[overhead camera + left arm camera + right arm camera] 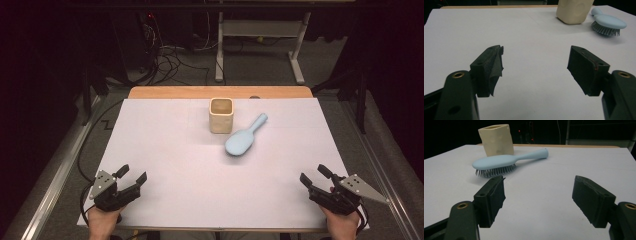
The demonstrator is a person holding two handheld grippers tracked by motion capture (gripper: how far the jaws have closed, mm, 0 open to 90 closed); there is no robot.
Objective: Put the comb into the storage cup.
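Observation:
A light blue hairbrush (243,137) lies bristles down near the middle of the white table cover, its handle pointing to the far right. Just behind it stands a cream square cup (220,114), upright with its mouth up. My left gripper (134,176) rests at the near left corner, open, nothing between its jaws. My right gripper (313,175) sits at the near right corner, also open and empty. The left gripper view has the cup (572,11) and brush (609,23) far off at upper right. From the right gripper (539,195), the brush (504,161) and cup (496,140) lie ahead to the left.
The white cover (165,150) spans the table, with a strip of wooden tabletop (220,92) bare at the far edge. Cables (170,60) and a desk frame (260,45) stand on the floor beyond. Each gripper's cable trails off the near edge.

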